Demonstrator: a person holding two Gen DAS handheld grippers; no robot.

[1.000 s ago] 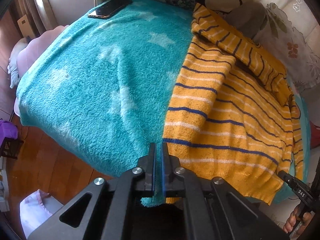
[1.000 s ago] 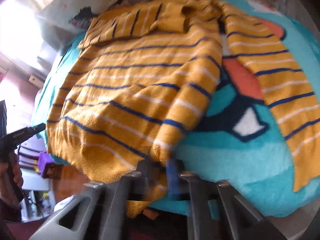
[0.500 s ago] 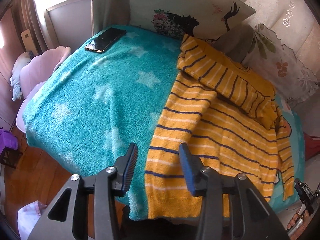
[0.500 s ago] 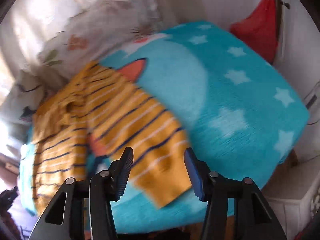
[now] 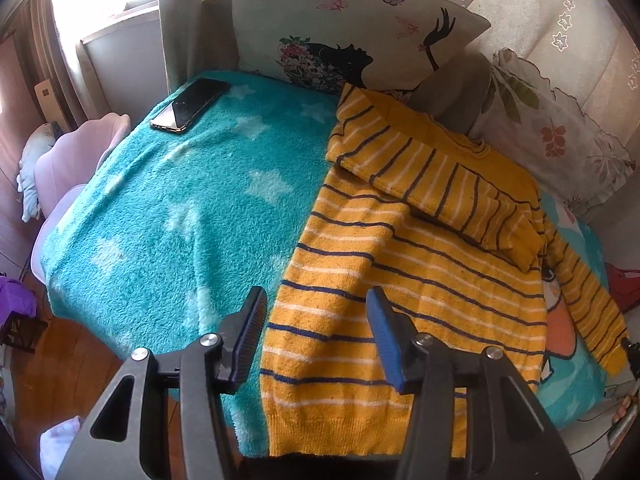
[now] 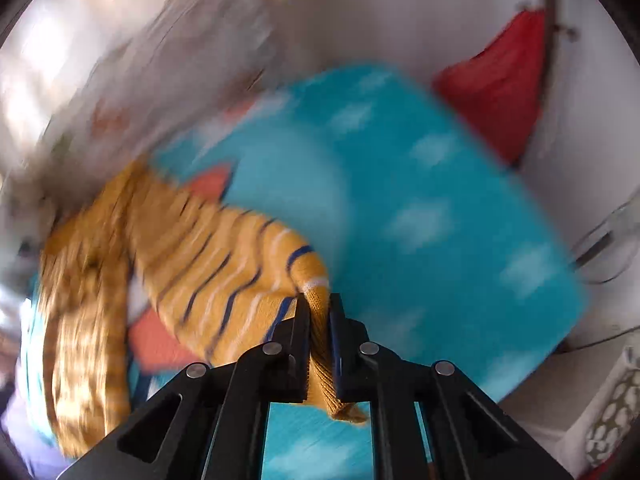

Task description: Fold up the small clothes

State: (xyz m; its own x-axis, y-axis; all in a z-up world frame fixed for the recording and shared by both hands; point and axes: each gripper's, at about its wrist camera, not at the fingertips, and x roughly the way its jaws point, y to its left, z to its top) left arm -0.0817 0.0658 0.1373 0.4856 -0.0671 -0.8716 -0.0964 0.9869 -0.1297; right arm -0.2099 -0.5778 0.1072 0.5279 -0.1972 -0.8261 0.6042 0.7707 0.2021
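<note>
Half a second ago the right gripper (image 6: 319,312) hung open over the loose sleeve; now its jaws are pinched on the cuff of the yellow knitted sweater with navy and white stripes (image 5: 400,280) — so the sleeve fold is, I judge, starting. The left gripper (image 5: 316,344) has let go of the hem since a second ago and hovers wide above the near edge, touching nothing. The sweater lies on the right half of the fluffy turquoise star blanket (image 5: 168,216), one sleeve already across its chest — the black phone (image 5: 190,105) sits far left.
</note>
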